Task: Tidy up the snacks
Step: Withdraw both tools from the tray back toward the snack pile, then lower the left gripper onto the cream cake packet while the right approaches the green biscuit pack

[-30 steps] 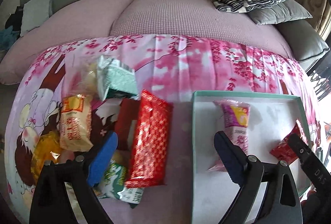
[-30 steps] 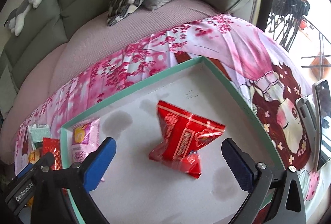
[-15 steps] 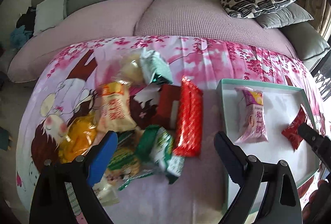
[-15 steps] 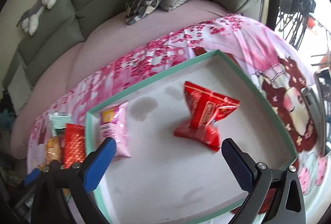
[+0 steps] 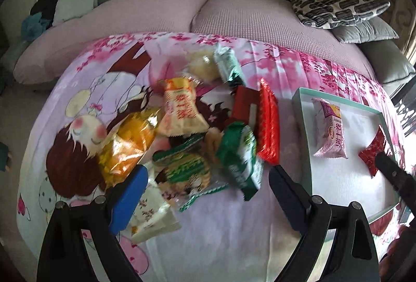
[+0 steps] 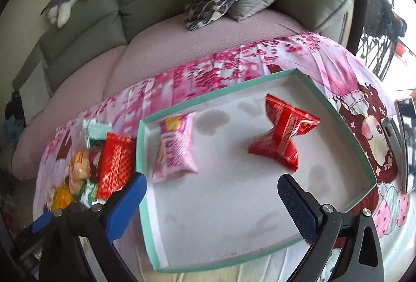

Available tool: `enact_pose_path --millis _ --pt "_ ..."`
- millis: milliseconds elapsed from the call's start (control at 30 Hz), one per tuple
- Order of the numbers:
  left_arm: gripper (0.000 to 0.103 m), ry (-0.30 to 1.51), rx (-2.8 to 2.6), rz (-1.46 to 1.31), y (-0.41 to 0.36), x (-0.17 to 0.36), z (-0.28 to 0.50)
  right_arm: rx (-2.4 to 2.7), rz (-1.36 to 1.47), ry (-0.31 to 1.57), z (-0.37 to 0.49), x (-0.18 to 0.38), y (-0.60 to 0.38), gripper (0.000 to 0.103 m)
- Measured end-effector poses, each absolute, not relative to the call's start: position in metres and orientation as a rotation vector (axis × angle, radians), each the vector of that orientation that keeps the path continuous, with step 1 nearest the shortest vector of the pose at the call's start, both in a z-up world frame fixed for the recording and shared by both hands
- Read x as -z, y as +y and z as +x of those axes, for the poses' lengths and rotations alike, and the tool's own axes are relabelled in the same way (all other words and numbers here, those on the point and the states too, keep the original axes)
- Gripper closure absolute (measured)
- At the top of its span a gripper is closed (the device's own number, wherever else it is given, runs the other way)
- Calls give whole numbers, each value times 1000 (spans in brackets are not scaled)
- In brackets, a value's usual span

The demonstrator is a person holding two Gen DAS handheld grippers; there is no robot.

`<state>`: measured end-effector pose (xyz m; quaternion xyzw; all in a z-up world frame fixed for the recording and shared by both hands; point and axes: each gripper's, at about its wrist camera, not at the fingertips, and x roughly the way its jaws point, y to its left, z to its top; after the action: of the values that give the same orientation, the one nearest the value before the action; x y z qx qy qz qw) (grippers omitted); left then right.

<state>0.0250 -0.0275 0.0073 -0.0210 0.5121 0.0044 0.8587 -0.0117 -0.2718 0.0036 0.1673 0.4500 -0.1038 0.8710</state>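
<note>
While both grippers hang over a cloth-covered table in front of a sofa, nothing is between either pair of jaws.

Sofa (image 5: 260,14): grey-green back cushions, pale pink textured seat cover; a black-and-white patterned pillow (image 5: 338,2) lies on a plain grey one at its right end.
Tablecloth (image 5: 83,110): glossy pink fabric printed with blossoms and a cartoon girl, lightly creased.
Tray (image 6: 208,100): shallow rectangle with mint-green walls and a white, faintly stained floor, at the right of the table.
Snack pile (image 5: 197,133): loose crinkly packets heaped left of the tray, touching and overlapping; a long red checked packet (image 5: 269,126) lies nearest the tray wall, with green, cream and clear yellow bags beside it.
Pink packet (image 6: 175,146): puffy pillow pouch, flat on the tray floor by its left wall.
Red packet (image 6: 282,139): shiny foil pinched at the middle, near the tray's centre, well apart from the pink one.
Left gripper (image 5: 208,196): blue pads wide apart, above the near edge of the pile.
Right gripper (image 6: 212,200): pads wide apart, over the tray's near half.
Change since a second ago: the left view takes in far more of the pile and less of the tray; the right view now shows the pile too.
</note>
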Motion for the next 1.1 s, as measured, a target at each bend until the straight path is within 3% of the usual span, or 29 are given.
enact_pose_path --millis 867,1100 --pt "9 1238 -140 -343 66 34 -1 -65 206 1093 -39 27 -148 1" --pt "15 1278 -130 -365 63 47 9 -108 162 1125 -27 34 -127 9"
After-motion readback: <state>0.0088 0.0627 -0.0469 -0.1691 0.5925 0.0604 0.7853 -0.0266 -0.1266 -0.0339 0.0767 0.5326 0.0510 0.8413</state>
